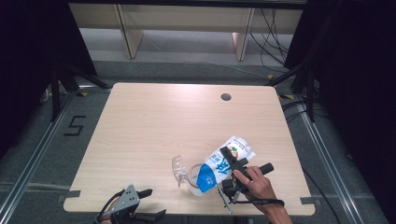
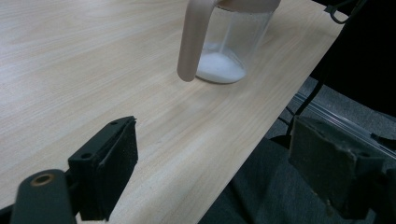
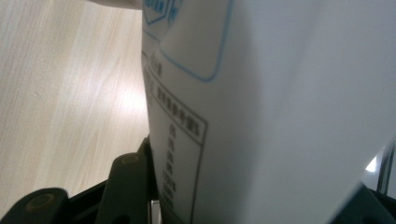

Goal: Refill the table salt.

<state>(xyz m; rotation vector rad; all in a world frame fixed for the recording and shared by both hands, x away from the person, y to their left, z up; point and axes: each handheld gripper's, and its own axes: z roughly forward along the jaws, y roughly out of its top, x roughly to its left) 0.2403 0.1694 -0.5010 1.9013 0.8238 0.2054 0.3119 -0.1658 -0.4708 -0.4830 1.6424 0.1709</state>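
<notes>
High view first: left gripper point(image 1: 148, 203) sits at the table's point(image 1: 149, 126) near edge, jaws wide apart, nothing between them. Over to the right gripper point(image 1: 227, 164), clamped on the white-and-blue bag point(image 1: 219, 167), which is tilted with its lower end over the clear jar point(image 1: 187, 173) near the front edge. Left gripper view shows white powder point(image 2: 219, 67) lying in the jar's bottom. Beyond that, bare wood and a round hole point(image 1: 226, 97).

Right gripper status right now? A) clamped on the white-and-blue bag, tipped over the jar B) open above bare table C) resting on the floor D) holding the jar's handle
A: the right gripper clamps the white-and-blue bag, tilted mouth-down over the clear jar, which already holds white powder.
</notes>
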